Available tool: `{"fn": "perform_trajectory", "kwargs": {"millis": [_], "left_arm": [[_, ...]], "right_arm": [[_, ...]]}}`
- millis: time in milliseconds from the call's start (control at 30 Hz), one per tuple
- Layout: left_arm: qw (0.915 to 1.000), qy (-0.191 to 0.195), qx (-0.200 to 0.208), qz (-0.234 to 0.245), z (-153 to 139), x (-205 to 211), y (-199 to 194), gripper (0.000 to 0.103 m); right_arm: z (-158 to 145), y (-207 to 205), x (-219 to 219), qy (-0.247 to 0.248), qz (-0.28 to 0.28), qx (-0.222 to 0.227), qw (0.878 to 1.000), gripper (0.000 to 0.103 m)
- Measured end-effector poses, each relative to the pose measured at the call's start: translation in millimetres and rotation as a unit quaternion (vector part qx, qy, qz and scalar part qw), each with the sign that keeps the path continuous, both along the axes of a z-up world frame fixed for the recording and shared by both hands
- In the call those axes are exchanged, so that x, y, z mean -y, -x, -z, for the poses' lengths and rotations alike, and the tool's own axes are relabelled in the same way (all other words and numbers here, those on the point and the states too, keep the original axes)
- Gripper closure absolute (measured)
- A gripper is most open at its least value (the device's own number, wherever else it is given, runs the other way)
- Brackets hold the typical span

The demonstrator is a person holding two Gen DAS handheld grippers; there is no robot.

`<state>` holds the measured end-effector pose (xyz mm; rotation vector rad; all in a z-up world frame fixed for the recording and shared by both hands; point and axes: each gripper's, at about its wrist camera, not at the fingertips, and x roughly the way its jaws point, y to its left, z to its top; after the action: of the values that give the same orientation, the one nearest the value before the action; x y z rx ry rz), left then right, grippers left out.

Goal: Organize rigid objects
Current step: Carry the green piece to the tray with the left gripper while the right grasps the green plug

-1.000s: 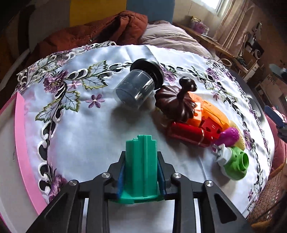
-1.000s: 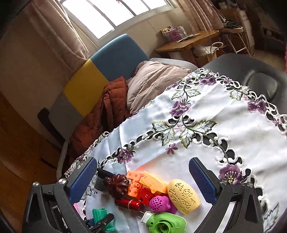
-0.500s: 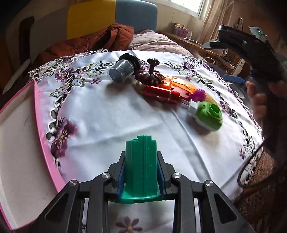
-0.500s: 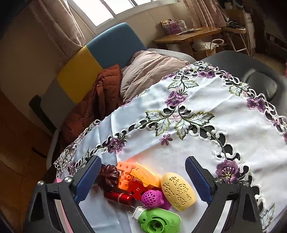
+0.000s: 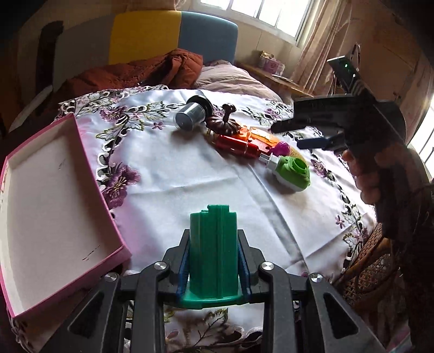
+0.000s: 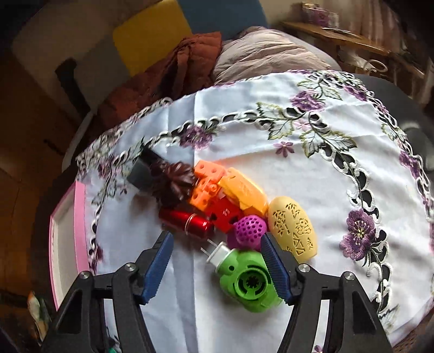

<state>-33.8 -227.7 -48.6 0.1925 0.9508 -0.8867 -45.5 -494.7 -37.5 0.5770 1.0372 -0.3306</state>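
Spread fingers [image 6: 160,267] flanking green toy [image 6: 248,282]

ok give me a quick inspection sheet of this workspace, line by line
Surface: white embroidered tablecloth with purple flowers.
Job's things: green block held; pink tray at the left edge, nothing seen inside; lime green toy, red cylinder, purple ball, yellow perforated shell, orange bricks, brown pumpkin lid and grey jar clustered.
Clutter: nothing seen.
Grippers: left gripper shut on the green block; right gripper open, straddling the lime green toy.
Cables: nothing seen.
Surroundings: rust blanket, colour-block headboard, window, wooden desk.
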Motion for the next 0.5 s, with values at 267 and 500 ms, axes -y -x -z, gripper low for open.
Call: {"fn": "perform_trajectory", "kwargs": {"millis": [267, 500], "left_arm": [[0.9994, 0.031, -0.004, -0.018, -11, -25, -2, 0.073], [0.9944, 0.064, -0.012, -0.084, -27, -71, -29, 0.073]], "right_arm": [[39, -9, -17, 0.059, -0.085, -0.117, 0.988, 0.030], [50, -8, -28, 0.077, -0.101, -0.126, 0.984, 0.050]]}}
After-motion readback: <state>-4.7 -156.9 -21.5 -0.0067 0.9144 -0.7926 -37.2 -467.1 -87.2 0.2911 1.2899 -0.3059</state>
